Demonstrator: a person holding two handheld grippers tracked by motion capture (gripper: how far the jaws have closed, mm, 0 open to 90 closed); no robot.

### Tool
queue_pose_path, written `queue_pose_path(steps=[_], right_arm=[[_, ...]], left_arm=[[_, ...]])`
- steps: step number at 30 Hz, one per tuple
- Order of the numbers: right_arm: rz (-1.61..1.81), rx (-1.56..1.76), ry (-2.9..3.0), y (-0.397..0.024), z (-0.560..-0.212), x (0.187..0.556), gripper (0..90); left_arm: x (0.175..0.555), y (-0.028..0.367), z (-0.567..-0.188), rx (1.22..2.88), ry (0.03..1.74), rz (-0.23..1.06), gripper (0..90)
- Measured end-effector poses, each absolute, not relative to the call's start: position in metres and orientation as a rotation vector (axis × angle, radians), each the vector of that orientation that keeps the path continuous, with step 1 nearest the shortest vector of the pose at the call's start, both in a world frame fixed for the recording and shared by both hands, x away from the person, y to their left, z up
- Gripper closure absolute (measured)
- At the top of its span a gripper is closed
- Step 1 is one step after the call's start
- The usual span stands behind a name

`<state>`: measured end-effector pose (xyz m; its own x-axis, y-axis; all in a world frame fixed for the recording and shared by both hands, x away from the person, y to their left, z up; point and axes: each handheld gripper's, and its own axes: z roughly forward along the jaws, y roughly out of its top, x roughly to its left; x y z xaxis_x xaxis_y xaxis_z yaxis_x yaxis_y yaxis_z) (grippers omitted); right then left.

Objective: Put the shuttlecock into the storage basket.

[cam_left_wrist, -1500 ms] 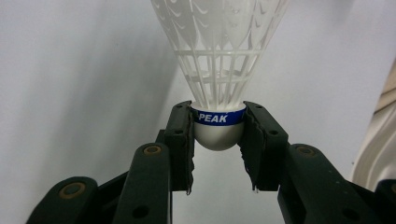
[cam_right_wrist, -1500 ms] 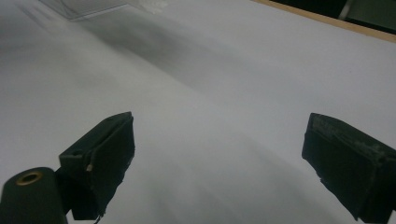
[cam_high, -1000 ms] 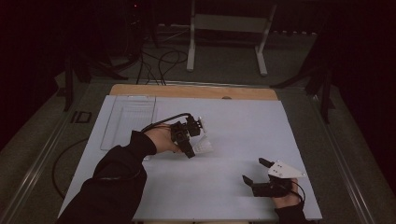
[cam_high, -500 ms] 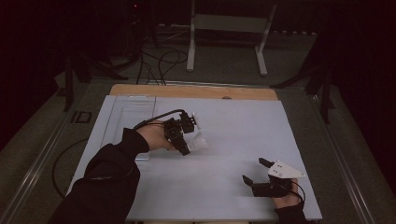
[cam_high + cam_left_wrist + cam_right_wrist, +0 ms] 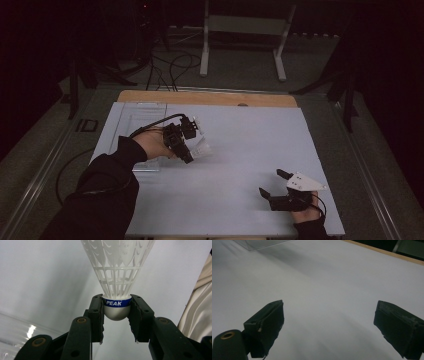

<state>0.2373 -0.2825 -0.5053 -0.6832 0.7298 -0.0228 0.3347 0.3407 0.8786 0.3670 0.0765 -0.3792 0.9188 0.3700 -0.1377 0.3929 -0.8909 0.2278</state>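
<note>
Carrying step under way: the left gripper (image 5: 117,311) clamps the rounded cork of a white plastic shuttlecock with a blue band (image 5: 117,280) above the pale blue table (image 5: 240,150), beside a clear plastic tray (image 5: 137,117), its likely destination, while the right gripper (image 5: 274,184) rests, jaws spread.
</note>
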Motion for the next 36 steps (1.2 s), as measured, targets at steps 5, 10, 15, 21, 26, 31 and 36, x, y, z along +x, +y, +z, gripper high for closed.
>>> queue_pose_path(steps=[5,10,15,21,26,31,36], right_arm=[[1.291,0.934,2.198,-0.282,-0.506,0.237,9.1],[1.304,0.935,2.196,-0.282,-0.506,0.237,9.1],[1.304,0.933,2.196,-0.282,-0.506,0.237,9.1],[1.299,0.932,2.195,-0.281,-0.506,0.237,9.1],[1.298,0.932,2.199,-0.281,-0.506,0.238,9.1],[1.288,0.935,2.197,-0.281,-0.506,0.238,9.1],[1.287,0.934,2.200,-0.282,-0.506,0.238,9.1]], left_arm=[[0.367,0.084,-0.377,2.828,0.591,-0.126,66.4],[0.369,0.097,-0.372,2.823,0.617,-0.118,66.4],[0.368,0.106,-0.370,2.820,0.627,-0.114,66.4],[0.368,0.119,-0.367,2.813,0.655,-0.100,66.4],[0.368,0.132,-0.364,2.808,0.690,-0.088,66.4],[0.368,0.140,-0.362,2.792,0.713,-0.081,66.4],[0.368,0.150,-0.360,2.783,0.740,-0.073,66.4]])
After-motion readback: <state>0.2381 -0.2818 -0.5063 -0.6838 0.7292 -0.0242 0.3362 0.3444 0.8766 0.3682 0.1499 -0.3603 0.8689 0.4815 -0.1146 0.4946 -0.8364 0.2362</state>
